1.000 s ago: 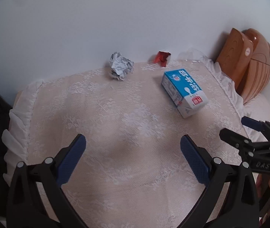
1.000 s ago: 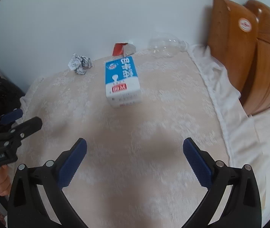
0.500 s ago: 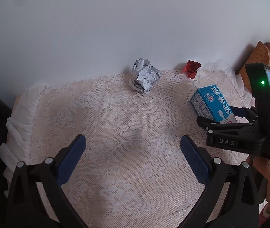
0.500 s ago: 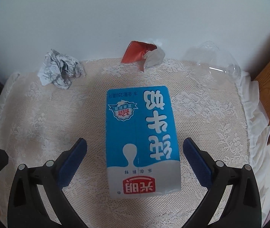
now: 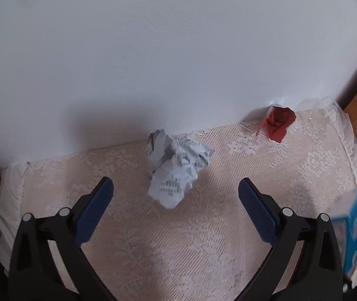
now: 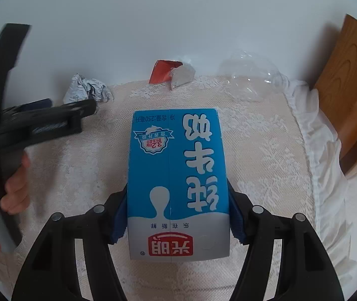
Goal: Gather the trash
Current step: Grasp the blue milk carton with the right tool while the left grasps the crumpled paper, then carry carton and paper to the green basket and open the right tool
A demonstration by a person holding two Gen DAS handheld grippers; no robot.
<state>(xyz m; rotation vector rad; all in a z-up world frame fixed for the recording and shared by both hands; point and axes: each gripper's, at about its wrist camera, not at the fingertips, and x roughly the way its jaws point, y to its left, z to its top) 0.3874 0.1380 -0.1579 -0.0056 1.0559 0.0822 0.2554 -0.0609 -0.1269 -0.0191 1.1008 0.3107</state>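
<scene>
Left hand-held gripper (image 5: 175, 190): open wide, its blue pads on either side of the crumpled paper ball but not touching it; nothing is held.
Person's hand (image 6: 15, 188): at the left edge of the right wrist view, around the handle of the left hand-held gripper.
Crumpled paper ball (image 5: 175, 168): white with grey print, it lies on the lace cover near the wall, just in front of the open pads.
Red wrapper (image 5: 278, 123): crumpled, against the wall, to the right of the paper ball and well apart from it.
Right hand-held gripper (image 6: 178, 215): its jaws have just been closing, and the blue pads now press on both long sides of the milk carton.
Milk carton (image 6: 178, 175): blue and white, it lies flat on the lace cover between the right pads.
Clear plastic bottle (image 6: 253, 80): crushed, beside the wall, behind the carton to the right.
Lace cover (image 6: 266, 138): cream, with a white frill at its edge.
Wooden board (image 6: 349, 105): brown, at the far right, beside the frill.
</scene>
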